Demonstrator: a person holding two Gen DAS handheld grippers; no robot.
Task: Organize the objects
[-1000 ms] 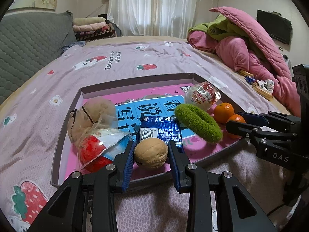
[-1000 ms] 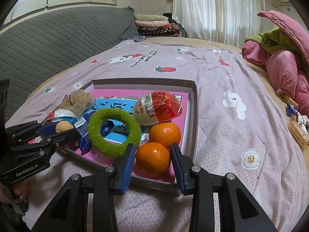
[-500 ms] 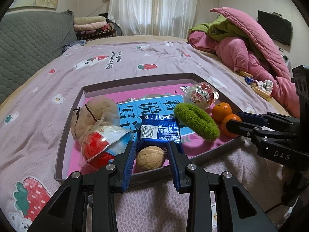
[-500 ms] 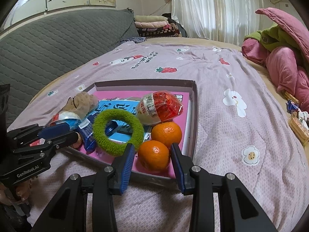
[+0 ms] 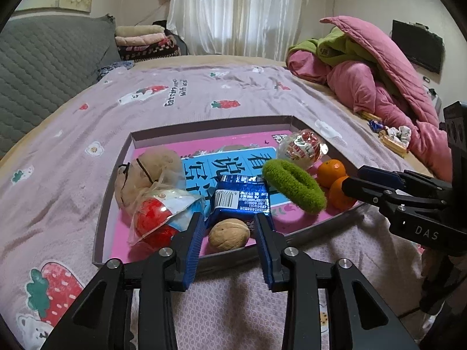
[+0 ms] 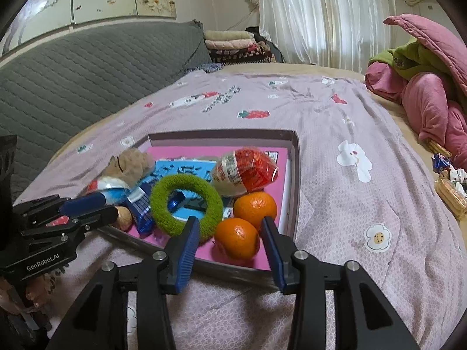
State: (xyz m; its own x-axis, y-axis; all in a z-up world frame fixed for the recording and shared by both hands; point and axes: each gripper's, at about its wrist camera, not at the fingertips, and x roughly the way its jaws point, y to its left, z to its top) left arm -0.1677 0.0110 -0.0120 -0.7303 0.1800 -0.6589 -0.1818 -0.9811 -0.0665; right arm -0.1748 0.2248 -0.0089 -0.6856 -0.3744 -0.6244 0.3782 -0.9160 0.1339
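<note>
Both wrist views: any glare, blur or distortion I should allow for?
Left wrist: sharp; window backlight washes out the curtain, glare on the blue foil packet, fisheye bows the tray rim. Right wrist: sharp too; sheen on the red wrapped egg, soft shadow under the near orange.

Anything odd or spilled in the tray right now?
Nothing spilled or damaged. The shallow tray holds the walnut, blue packet, green ring and two oranges loosely. Only oddity: the ring leans tilted on its neighbours. Both grippers' jaws are opening, clear of walnut and orange.
</note>
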